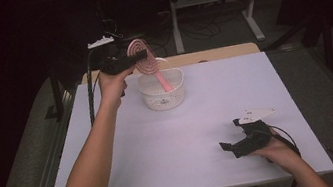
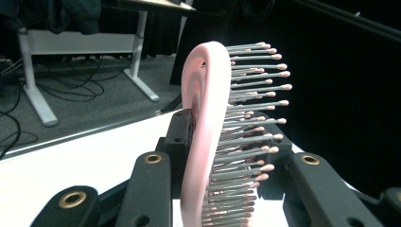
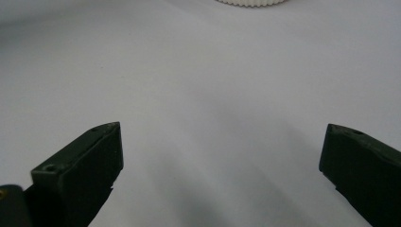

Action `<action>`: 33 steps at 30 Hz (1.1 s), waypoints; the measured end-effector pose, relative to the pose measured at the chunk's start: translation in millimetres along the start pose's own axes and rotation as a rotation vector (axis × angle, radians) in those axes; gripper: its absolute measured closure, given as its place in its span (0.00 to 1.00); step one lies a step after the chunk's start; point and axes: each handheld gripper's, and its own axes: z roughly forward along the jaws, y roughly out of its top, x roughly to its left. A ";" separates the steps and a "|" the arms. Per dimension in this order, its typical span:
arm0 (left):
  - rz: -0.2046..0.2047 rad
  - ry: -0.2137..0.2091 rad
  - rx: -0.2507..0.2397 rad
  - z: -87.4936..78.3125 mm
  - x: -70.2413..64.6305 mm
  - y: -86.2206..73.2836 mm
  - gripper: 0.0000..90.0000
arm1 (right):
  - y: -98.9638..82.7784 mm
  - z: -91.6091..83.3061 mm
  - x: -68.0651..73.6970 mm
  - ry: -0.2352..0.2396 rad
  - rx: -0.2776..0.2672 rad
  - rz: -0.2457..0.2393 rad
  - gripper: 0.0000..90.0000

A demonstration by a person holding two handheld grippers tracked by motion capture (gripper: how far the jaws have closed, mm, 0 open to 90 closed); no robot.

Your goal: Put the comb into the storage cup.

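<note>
At the far left of the white table (image 1: 129,160), the left gripper (image 1: 129,59) is clamped on the head of a pink plastic hairbrush with grey, ball-tipped bristles (image 1: 141,59). In the left gripper view, the brush head (image 2: 203,142) stands edge-on between the two black jaws, bristles pointing to that view's right. The brush's long axis runs from the gripped head downward and to the right; its pink handle (image 1: 162,81) already reaches into the white perforated plastic basket (image 1: 175,99), which stands just right of the gripper and below it. The coming move therefore appears to be a short descent along the handle's axis, followed by release. Judged risk: the tilted head may catch on the basket rim.

At the near right of the table, the right gripper (image 1: 231,146) rests low, well apart from the basket. Its jaws stand wide with nothing between them, and the basket's rim (image 3: 250,2) lies far ahead. The left hand is the nearer one.
</note>
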 end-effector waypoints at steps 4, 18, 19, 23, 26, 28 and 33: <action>-0.008 0.010 0.015 5.9 3.0 -8.0 0.72 | -0.1 0.4 0.3 0.000 0.002 -0.005 0.00; -0.025 0.033 0.054 14.1 12.5 -26.0 0.72 | -0.3 0.7 0.6 0.000 0.006 -0.007 0.00; -0.026 0.034 0.056 14.3 13.0 -26.7 0.72 | -0.3 0.8 0.6 0.000 0.007 -0.007 0.00; -0.029 0.042 0.064 15.1 16.2 -30.5 0.72 | -0.4 1.2 0.7 0.001 0.010 -0.009 0.00; -0.043 0.043 0.055 14.0 19.7 -33.0 0.72 | -0.5 1.5 0.6 -0.002 0.012 -0.012 0.00; -0.049 0.043 0.052 13.1 21.4 -33.7 0.71 | -0.5 1.5 0.7 -0.001 0.011 -0.012 0.00; -0.063 0.047 0.048 9.9 26.6 -35.6 0.71 | -0.6 1.8 1.0 -0.001 0.012 -0.012 0.00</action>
